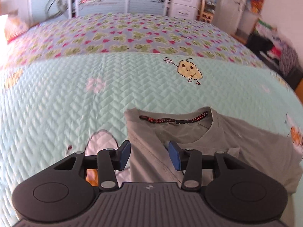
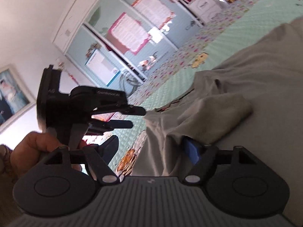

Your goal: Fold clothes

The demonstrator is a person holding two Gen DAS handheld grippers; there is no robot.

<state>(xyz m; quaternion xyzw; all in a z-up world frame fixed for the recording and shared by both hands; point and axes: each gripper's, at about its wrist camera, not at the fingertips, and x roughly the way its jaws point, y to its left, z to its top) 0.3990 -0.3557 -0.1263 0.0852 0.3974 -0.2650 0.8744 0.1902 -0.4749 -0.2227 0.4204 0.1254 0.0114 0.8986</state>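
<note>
Left hand-held gripper (image 1: 149, 155), bottom centre, jaws apart over a grey T-shirt (image 1: 208, 141) on the bed (image 1: 75, 94). Right hand-held gripper (image 2: 151, 151) also apart, cloth draped between. One side looks folded in; most folding remains.

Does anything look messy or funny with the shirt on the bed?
A little. The grey T-shirt isn't flat yet: in the right wrist view a flap of it is bunched up and draped over the right gripper. Nothing looks torn or spilled on the quilt.
</note>
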